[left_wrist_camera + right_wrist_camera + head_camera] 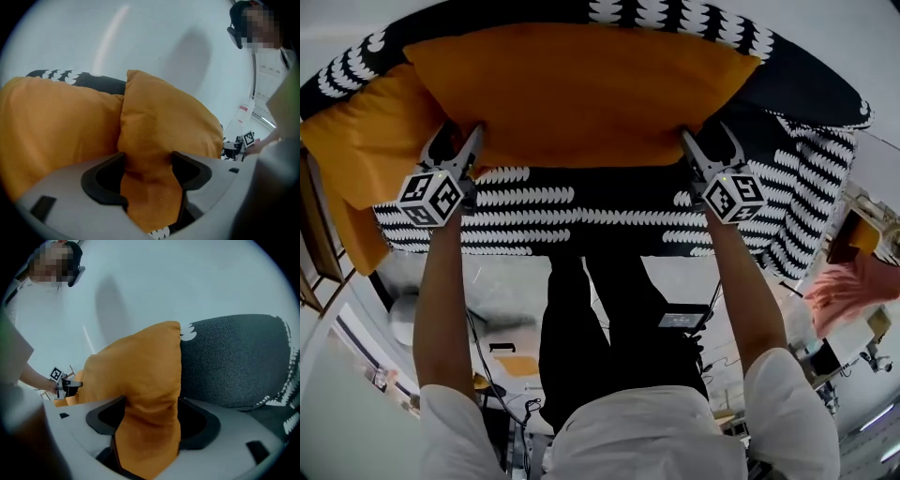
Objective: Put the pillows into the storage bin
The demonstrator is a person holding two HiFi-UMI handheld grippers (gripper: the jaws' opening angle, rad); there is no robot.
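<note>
A big orange pillow point(581, 94) lies across the black-and-white patterned storage bin point(581, 220). A second orange pillow point(366, 150) sits to its left and hangs over the bin's edge. My left gripper point(459, 141) is at the big pillow's near left corner and my right gripper point(708, 141) is at its near right corner. In the left gripper view, a fold of the pillow point(168, 117) runs between the spread jaws of the left gripper point(149, 173). The right gripper point(150, 416) likewise stands wide around the pillow's corner point(140, 366). Both grippers look open.
Dark grey fabric point(234, 357) of the bin rises to the right of the pillow. A wooden frame point(314, 244) stands at the left edge. A pink cloth point(853, 286) lies at the right. My legs and cables are on the floor below the bin.
</note>
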